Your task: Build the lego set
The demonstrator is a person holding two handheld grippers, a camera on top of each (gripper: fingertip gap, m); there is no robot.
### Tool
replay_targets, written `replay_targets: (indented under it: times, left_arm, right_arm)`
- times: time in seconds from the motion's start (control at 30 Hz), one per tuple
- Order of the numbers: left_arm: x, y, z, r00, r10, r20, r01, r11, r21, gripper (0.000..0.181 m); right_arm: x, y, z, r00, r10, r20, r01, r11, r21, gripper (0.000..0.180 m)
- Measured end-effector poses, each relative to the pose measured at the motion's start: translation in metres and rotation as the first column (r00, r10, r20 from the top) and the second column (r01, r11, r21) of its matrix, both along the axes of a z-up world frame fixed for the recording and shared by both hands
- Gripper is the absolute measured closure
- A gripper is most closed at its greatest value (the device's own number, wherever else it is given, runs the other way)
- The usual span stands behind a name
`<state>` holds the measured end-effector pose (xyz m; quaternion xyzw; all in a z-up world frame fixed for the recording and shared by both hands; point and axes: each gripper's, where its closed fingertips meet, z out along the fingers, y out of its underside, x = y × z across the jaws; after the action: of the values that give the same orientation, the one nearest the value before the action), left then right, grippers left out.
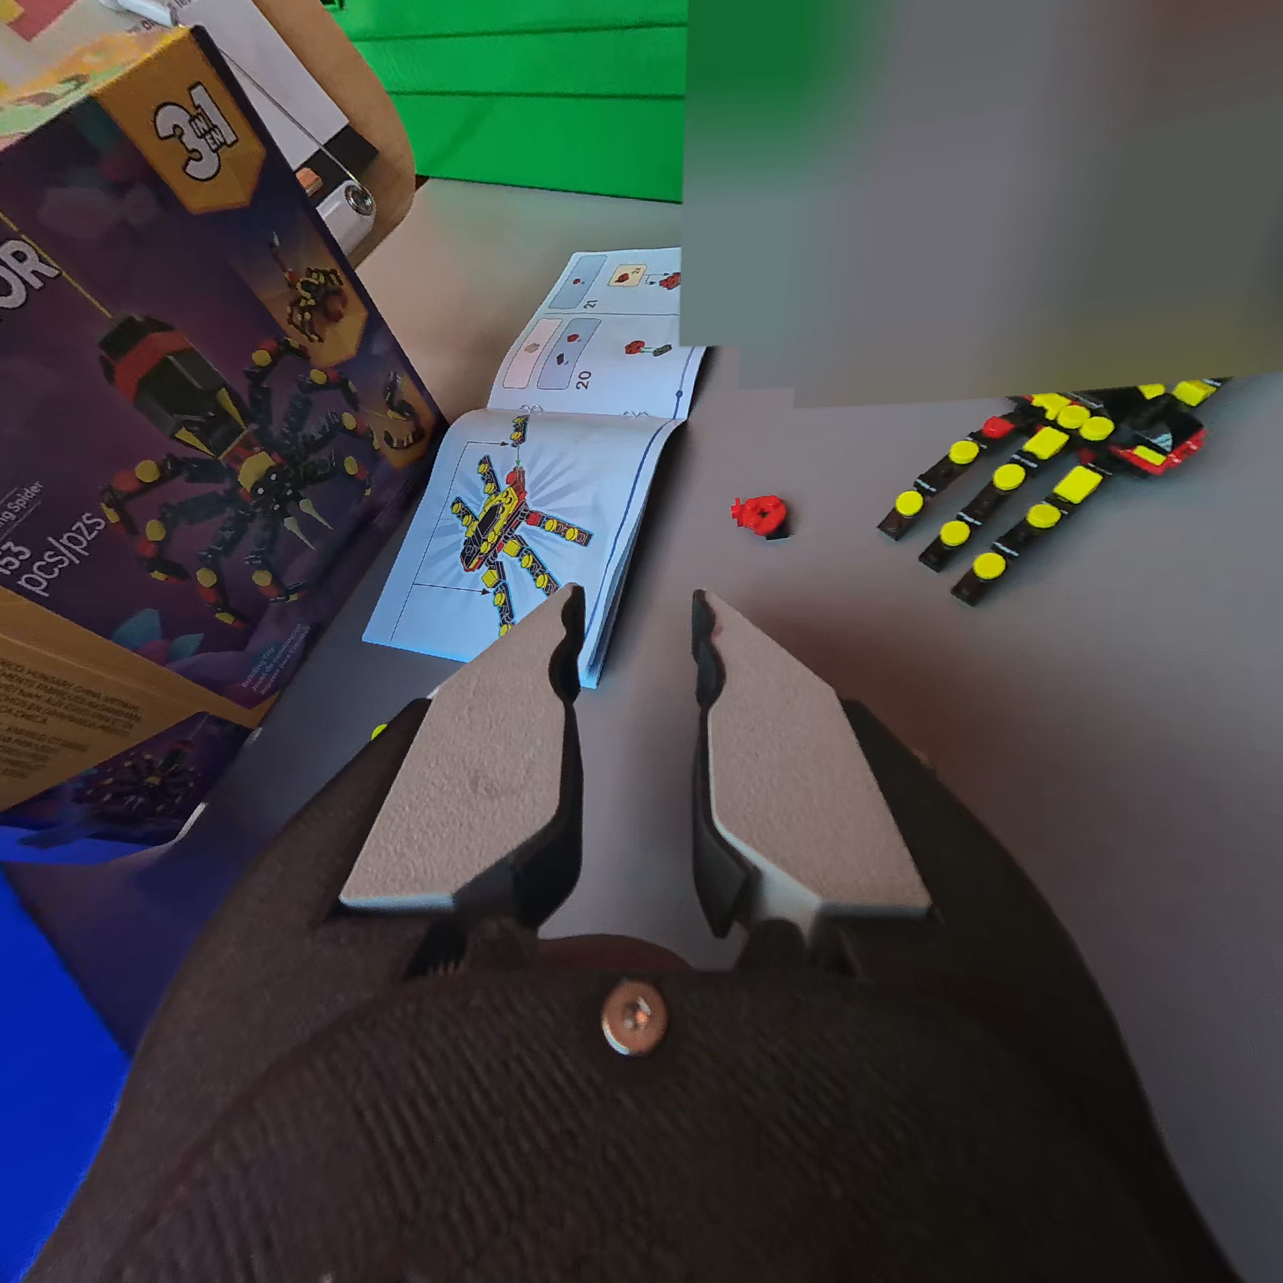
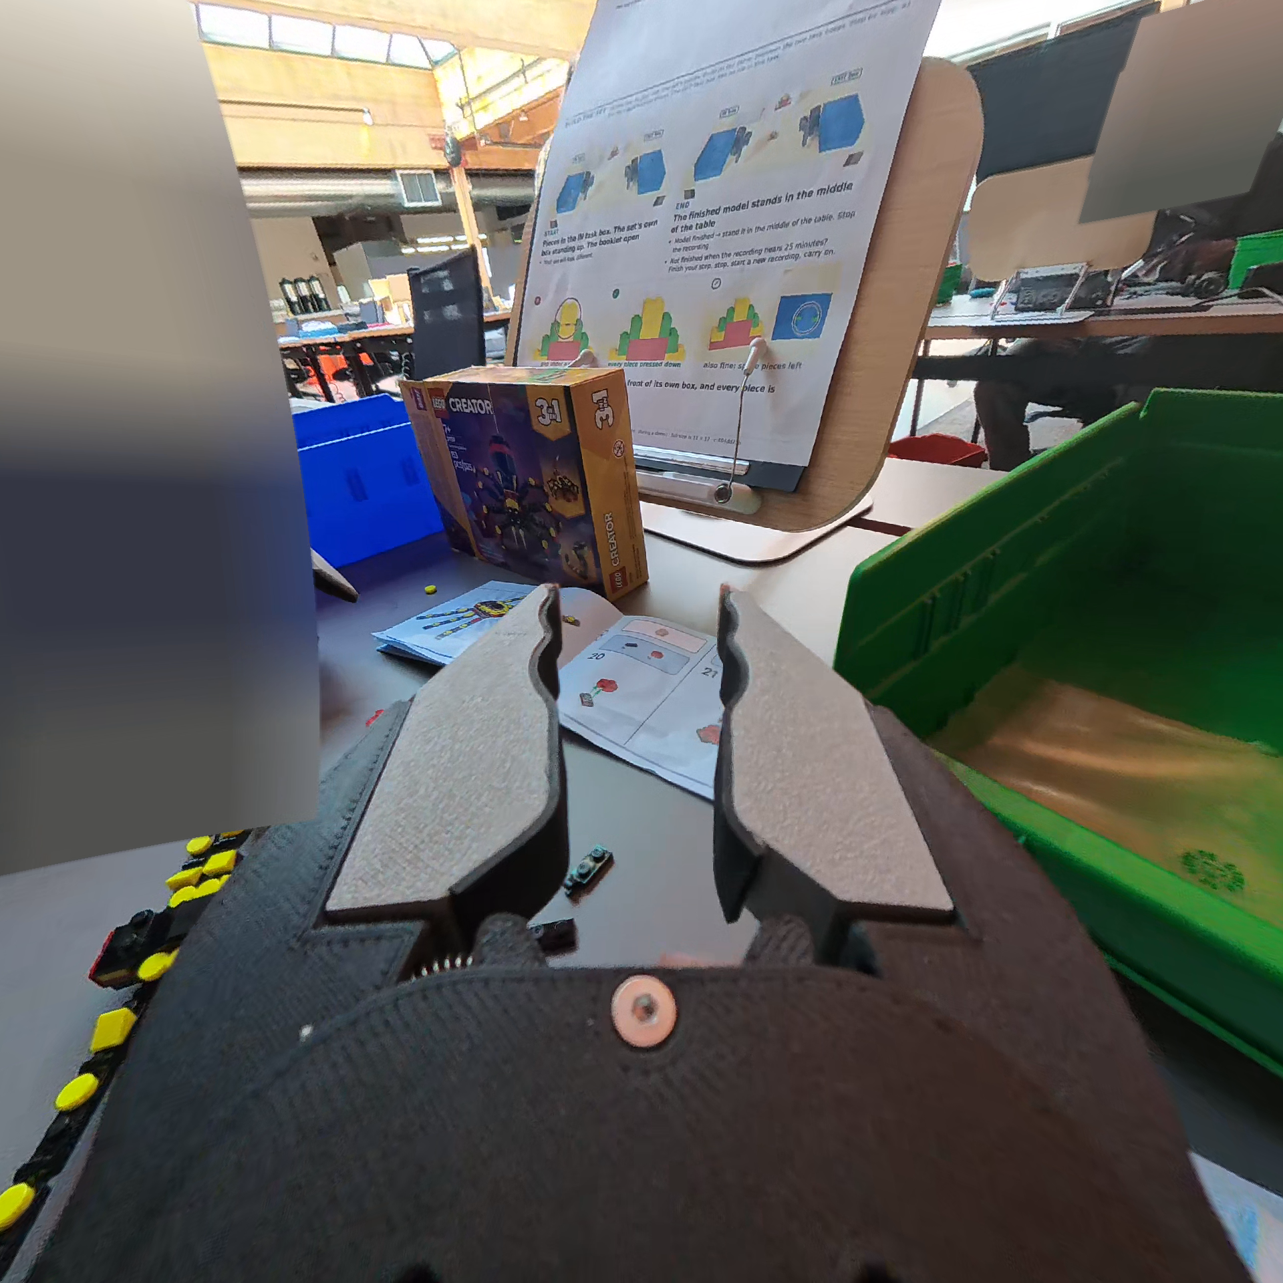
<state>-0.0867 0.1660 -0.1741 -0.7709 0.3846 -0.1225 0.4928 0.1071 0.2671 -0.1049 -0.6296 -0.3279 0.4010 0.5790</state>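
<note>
The part-built spider model [image 1: 1041,479], black with yellow round tiles and a red body, lies at the right in the left wrist view; its legs show at the lower left of the right wrist view [image 2: 111,1027]. A small red piece [image 1: 760,515] lies on the grey table ahead of my left gripper [image 1: 637,604], which is open and empty. The open booklet [image 1: 527,527] lies left of it. My right gripper [image 2: 639,604] is open and empty above a small dark piece [image 2: 587,868], with the booklet [image 2: 646,701] beyond.
The set's box [image 1: 173,416] stands at the left, also seen in the right wrist view [image 2: 534,479]. A green bin [image 2: 1083,694] is at the right, a blue bin [image 2: 361,472] behind the box. A wooden stand with a sheet [image 2: 729,229] stands at the back. The grippers' ends are close to 25 centimetres from one another. My left tips are roughly 6 centimetres from the small red piece [image 1: 760,515].
</note>
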Motion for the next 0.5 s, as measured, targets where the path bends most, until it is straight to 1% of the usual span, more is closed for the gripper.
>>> replay_targets:
  times: [0.17, 0.27, 0.37, 0.43, 0.5]
  left_arm:
    - [0.002, -0.004, 0.013, 0.999, -0.03, 0.033, 0.028, 0.999, 0.043, 0.153]
    - [-0.005, -0.001, 0.018, 0.999, 0.002, 0.035, -0.005, 0.998, 0.068, 0.155]
    - [-0.008, -0.001, 0.024, 0.998, 0.032, 0.052, -0.036, 0.996, 0.079, 0.157]
    - [-0.01, -0.001, 0.025, 0.999, 0.046, 0.016, -0.047, 0.995, 0.093, 0.157]
    - [-0.013, 0.001, 0.03, 0.997, 0.071, -0.024, -0.067, 0.986, 0.15, 0.157]
  right_arm:
    - [0.002, -0.002, -0.005, 1.0, 0.012, -0.021, -0.013, 1.0, -0.025, 0.139]
    - [0.009, -0.001, -0.002, 0.999, -0.03, -0.03, 0.029, 1.0, -0.009, 0.139]
    - [0.009, -0.008, -0.001, 0.998, -0.045, -0.054, 0.043, 0.999, -0.031, 0.138]
    - [0.005, -0.015, 0.004, 0.997, -0.039, -0.071, 0.038, 0.999, -0.018, 0.137]
    - [0.001, -0.018, 0.008, 0.998, -0.051, -0.034, 0.052, 0.998, 0.041, 0.137]
